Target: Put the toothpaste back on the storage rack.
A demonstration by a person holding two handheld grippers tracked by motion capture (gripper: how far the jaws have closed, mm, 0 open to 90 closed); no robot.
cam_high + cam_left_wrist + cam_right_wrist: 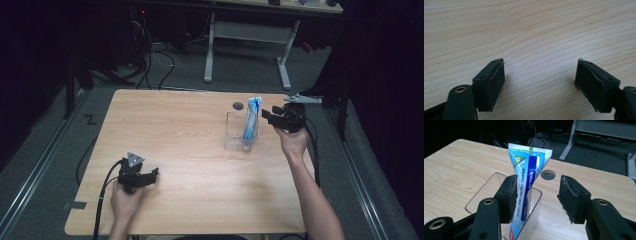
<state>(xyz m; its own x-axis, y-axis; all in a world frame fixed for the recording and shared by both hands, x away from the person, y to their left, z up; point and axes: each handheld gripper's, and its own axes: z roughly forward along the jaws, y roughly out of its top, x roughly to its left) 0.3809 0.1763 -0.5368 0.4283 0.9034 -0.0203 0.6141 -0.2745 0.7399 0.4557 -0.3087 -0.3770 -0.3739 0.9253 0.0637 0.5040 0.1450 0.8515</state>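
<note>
A blue-and-white toothpaste tube (251, 122) (529, 175) stands upright in a clear plastic box (234, 131) (486, 187) at the table's right side, its crimped end up. My right gripper (267, 116) (538, 178) hovers just right of the tube, open, with its pads off the tube. In the right gripper view the tube sits behind the left jaw, and the gap between the jaws holds nothing. My left gripper (150, 176) (540, 61) rests low over the wooden table (175, 130) near the front left, open, with bare wood between its jaws.
A round cable hole (238, 105) (548, 174) lies in the tabletop just behind the box. Beyond the table's far edge stand a white desk frame (210, 50) and loose cables (160, 60) on the floor. The table's right edge runs close to my right hand.
</note>
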